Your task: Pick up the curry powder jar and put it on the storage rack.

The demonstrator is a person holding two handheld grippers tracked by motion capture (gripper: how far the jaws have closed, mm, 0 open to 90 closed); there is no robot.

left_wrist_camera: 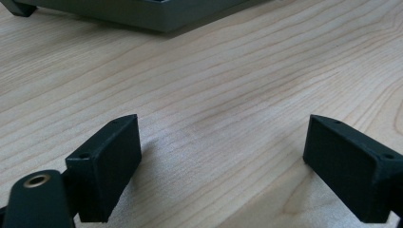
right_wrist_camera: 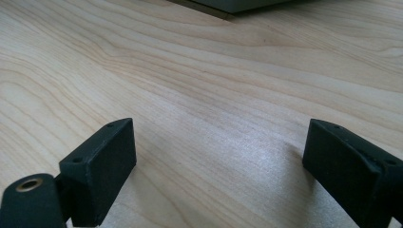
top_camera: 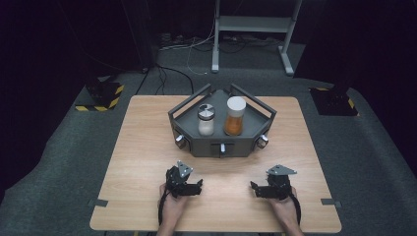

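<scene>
While both grippers rest low, fingers (left_wrist_camera: 107, 166) apart, grey tray (top_camera: 194, 142) well ahead, two jars inside.

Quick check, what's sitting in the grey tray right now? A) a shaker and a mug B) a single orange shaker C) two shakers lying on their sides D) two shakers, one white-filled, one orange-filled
D: in the high view the grey tray holds a white-filled shaker and a taller orange-filled shaker, both upright, side by side.
</scene>
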